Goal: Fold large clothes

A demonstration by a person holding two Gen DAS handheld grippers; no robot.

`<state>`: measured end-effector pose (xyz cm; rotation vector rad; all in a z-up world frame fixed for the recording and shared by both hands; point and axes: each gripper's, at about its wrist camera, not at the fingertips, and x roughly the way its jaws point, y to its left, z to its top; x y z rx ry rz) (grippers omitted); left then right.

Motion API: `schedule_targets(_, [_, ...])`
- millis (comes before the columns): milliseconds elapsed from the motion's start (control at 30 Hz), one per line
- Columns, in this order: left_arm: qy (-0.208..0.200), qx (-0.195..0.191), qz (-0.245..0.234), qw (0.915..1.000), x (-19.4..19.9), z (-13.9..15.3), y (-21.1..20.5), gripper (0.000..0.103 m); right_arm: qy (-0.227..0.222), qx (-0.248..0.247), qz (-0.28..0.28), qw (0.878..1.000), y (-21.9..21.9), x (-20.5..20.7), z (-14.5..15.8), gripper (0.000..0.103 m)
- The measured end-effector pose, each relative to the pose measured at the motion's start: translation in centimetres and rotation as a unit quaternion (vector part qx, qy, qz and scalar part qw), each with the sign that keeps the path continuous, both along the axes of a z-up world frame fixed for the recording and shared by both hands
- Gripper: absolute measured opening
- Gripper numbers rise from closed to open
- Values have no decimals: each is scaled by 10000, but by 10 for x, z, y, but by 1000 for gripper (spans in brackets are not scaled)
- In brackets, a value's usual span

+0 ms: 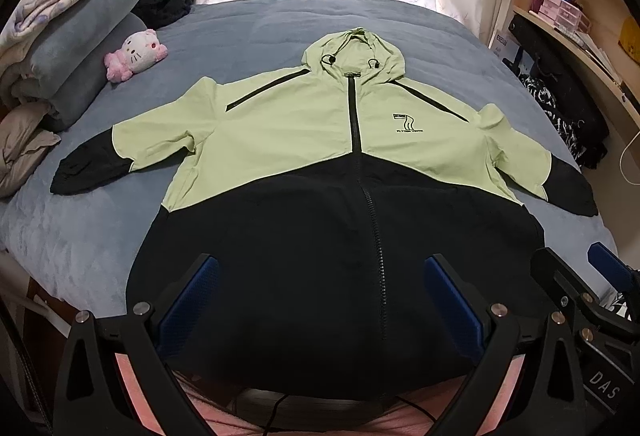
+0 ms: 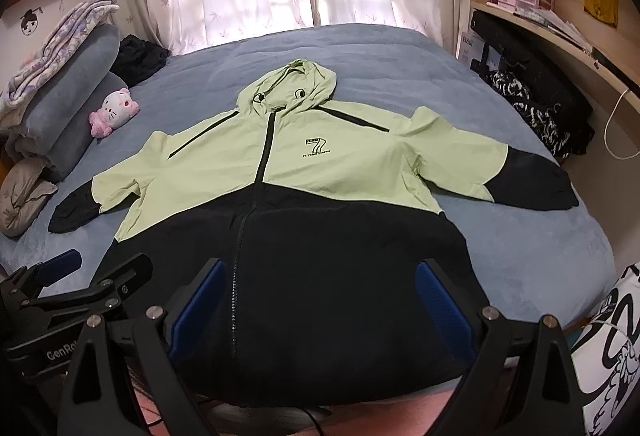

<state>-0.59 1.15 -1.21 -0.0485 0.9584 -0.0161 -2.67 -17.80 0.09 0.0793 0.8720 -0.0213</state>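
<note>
The big green and black jacket (image 1: 320, 164) lies flat on its back in the middle of the blue bed (image 1: 248, 24), zipped up with both sleeves spread wide, so it looks ready for folding. The left gripper (image 1: 320, 300) and the right gripper (image 2: 316, 300) hang side by side over the black bottom edge, jaws wide open and holding nothing. A pink toy cat (image 1: 136, 52) and rolled blankets (image 1: 76, 36) sit off to the side, out of the way.
</note>
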Motion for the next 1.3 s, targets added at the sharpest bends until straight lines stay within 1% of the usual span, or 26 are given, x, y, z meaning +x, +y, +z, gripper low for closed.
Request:
schedule_targets(100, [-36,40,-20,10000,-1,1,-2,100,24,92,-9,10000,-3,-1,-1,96])
schedule_targets(300, [43,45,-32,10000,0,0,-4,100,-18,6,-32,10000,-3,-2,-1,96])
schedule_targets(467, [42,98,-39,9999,0,0,-5,100,5,30,-29,10000,-3,-2,0,96])
schedule_targets(633, [205,-72,-55,9997,2,-4,-2,100,20,52,-14,10000,-3,-2,-1,96])
schedule_targets(767, [235,7,-32,9997,3,-6,-2,100,36,35,51,10000,2,-1,-2,96])
schedule_targets(1000, [286,-7,-82,9996,7,-8,-3,100,75,80,58,9999,1,0,-3,96])
schedule_targets(1167, [175,98,-206,9996,20,-1,-9,100,-11,150,-39,9999,-11,5,4,96])
schedule_targets(1300, [-131,-41,-218,9997,38,18,-12,100,-234,95,-286,9993,-32,12,19,96])
